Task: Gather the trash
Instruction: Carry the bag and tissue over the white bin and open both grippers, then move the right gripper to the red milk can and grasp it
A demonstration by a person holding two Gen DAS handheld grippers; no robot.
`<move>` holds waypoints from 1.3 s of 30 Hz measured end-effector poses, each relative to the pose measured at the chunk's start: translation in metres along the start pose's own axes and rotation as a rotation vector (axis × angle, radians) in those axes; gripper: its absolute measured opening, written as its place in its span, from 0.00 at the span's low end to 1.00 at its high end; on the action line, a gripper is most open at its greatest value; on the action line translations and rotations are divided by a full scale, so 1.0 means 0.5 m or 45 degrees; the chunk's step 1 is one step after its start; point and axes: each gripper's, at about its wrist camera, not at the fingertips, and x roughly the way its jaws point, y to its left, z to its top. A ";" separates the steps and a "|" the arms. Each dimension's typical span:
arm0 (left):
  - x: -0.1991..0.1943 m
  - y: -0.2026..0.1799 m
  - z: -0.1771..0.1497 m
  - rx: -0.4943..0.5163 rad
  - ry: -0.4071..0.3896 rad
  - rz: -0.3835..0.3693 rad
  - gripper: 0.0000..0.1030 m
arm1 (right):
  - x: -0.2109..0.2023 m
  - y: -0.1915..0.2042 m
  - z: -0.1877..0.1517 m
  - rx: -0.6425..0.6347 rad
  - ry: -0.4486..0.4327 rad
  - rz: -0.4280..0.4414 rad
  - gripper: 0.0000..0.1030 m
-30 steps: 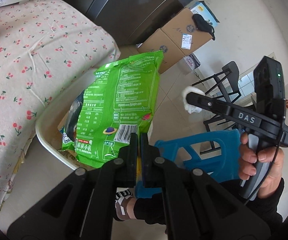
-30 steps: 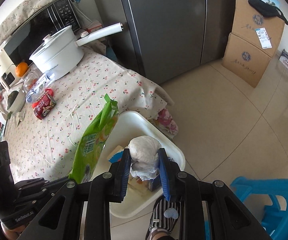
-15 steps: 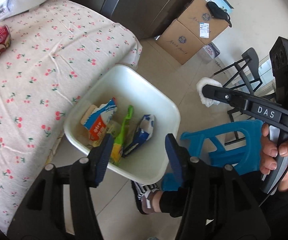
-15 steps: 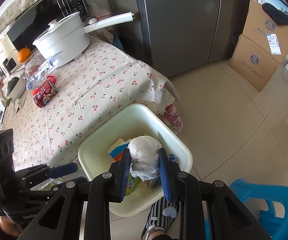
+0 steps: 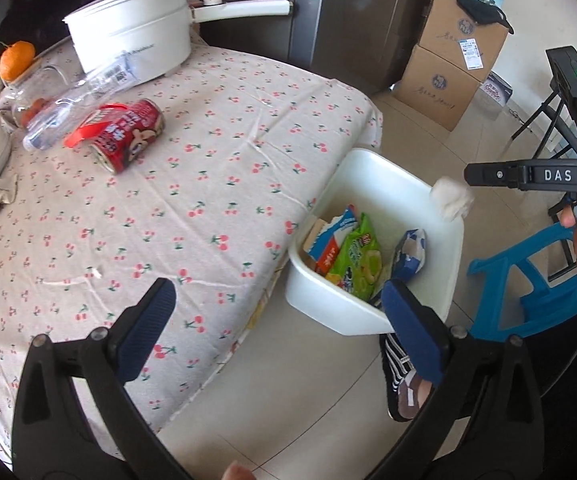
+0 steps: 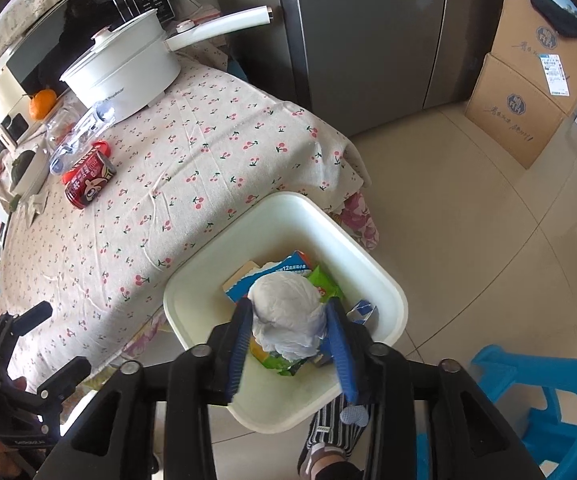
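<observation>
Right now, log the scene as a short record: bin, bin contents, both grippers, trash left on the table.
bin: white bin on the floor beside the table
bin contents: green snack bag, other wrappers
left gripper: jaws opening, nothing between them
right gripper: jaws opening, white wad between them, above the bin
left on table: red can, clear bottle
</observation>
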 end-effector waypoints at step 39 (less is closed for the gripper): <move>-0.113 0.533 -0.185 -0.446 0.017 0.448 0.99 | 0.224 0.531 0.169 0.041 0.022 0.261 0.83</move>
